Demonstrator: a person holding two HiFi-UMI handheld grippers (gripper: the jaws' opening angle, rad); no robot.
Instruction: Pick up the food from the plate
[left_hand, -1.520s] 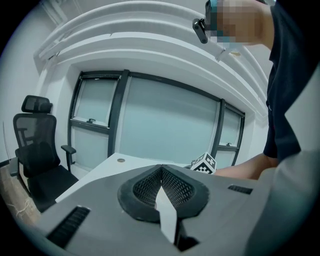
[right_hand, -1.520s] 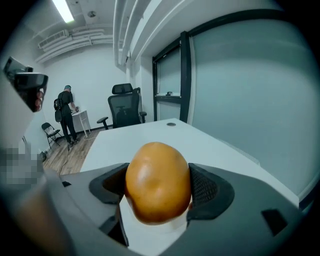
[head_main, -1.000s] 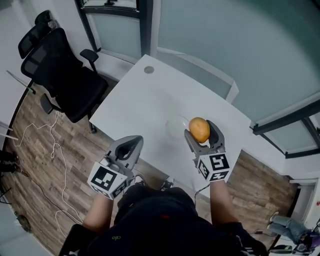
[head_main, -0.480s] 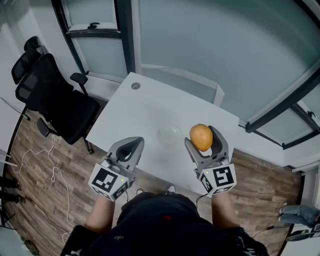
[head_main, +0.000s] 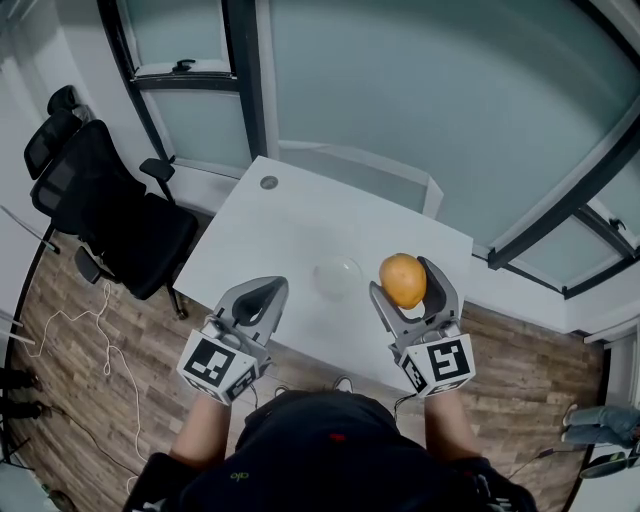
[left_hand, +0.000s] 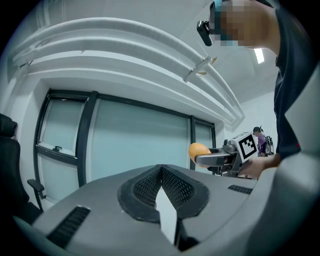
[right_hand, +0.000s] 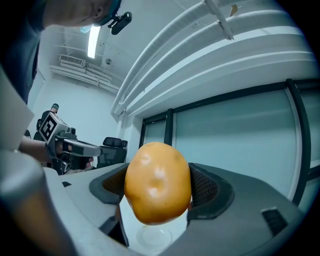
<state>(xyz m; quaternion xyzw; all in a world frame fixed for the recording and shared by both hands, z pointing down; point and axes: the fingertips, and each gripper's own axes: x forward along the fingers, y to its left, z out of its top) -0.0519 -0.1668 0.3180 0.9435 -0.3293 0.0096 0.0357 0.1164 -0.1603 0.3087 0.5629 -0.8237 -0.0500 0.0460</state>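
An orange-yellow fruit (head_main: 402, 279) is held well above the white table (head_main: 270, 225), with my right gripper (head_main: 404, 281) shut on it. In the right gripper view the fruit (right_hand: 157, 182) fills the space between the jaws, and the clear glass plate (right_hand: 156, 235) lies bare far below it. That plate (head_main: 338, 275) sits on the table left of the fruit. My left gripper (head_main: 261, 296) hovers over the table's near edge with its jaws closed together and nothing in them; in its own view the gripper (left_hand: 161, 184) shows the fruit (left_hand: 198, 149) off to the right.
A black office chair (head_main: 105, 205) stands left of the table on the wood floor. Glass partitions with dark frames (head_main: 250, 75) run behind the table. A round cable grommet (head_main: 268, 183) marks the table's far left corner. White cable (head_main: 105, 335) trails on the floor.
My right gripper has carried the fruit up and to the right, off the plate, and now holds it beside and above the plate. The head view has shifted; the left gripper has barely moved.
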